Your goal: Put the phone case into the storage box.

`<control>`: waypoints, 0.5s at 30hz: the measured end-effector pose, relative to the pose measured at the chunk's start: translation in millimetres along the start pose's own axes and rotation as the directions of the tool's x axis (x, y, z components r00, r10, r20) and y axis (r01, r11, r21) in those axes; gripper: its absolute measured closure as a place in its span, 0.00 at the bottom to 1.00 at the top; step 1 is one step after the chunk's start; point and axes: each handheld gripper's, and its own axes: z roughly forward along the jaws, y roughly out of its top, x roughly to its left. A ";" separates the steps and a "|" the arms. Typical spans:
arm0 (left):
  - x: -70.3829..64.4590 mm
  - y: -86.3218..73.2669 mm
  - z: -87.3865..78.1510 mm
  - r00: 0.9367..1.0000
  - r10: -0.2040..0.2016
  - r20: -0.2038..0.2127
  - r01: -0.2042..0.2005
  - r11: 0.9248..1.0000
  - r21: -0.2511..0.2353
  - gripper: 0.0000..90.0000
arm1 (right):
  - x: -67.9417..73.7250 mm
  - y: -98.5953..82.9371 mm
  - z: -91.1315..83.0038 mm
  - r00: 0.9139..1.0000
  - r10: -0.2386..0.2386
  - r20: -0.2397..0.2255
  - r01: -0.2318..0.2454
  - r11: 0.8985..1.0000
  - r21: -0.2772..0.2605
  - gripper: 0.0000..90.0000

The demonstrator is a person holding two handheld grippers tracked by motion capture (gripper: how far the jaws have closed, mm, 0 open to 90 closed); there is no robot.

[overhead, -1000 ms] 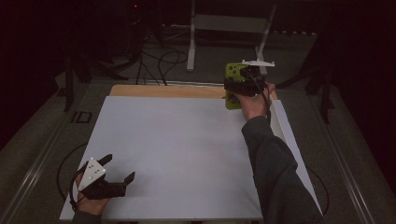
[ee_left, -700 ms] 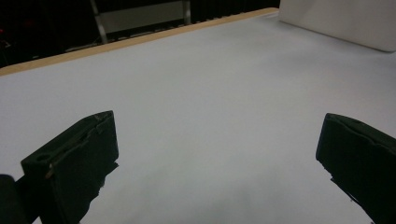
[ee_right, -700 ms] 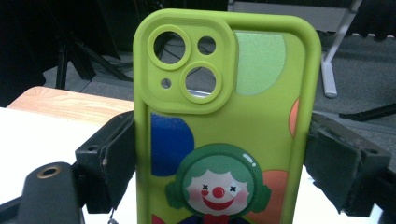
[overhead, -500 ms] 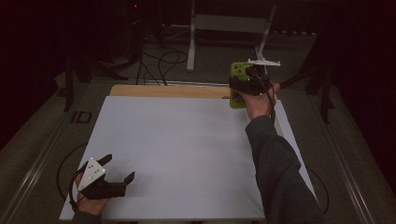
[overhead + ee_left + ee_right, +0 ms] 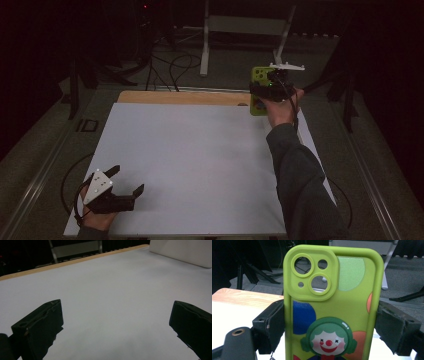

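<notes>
Above the far right corner of the white table (image 5: 190,160), the right gripper (image 5: 332,322) clamps a lime-green phone case (image 5: 333,302) by its sides; it shows a clown picture and coloured dots. The left gripper (image 5: 127,181) rests spread wide at the near left.

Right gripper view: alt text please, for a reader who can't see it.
A lime-green phone case with a clown picture stands upright, clamped at both sides by the right hand-held gripper. Behind it lie the white table with its wooden edge, and a dark floor.
</notes>
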 end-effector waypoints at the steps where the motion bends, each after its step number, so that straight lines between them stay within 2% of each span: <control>1: 0.0 0.0 -0.1 1.000 0.000 0.000 0.000 1.000 0.000 0.00 | -1.1 -0.1 -0.1 1.000 0.004 0.001 -0.004 1.000 0.001 0.17; 15: -0.1 0.2 -0.1 1.000 0.001 0.000 -0.001 1.000 0.000 0.00 | -20.0 -1.4 -0.7 0.999 0.016 0.029 -0.016 1.000 -0.006 0.17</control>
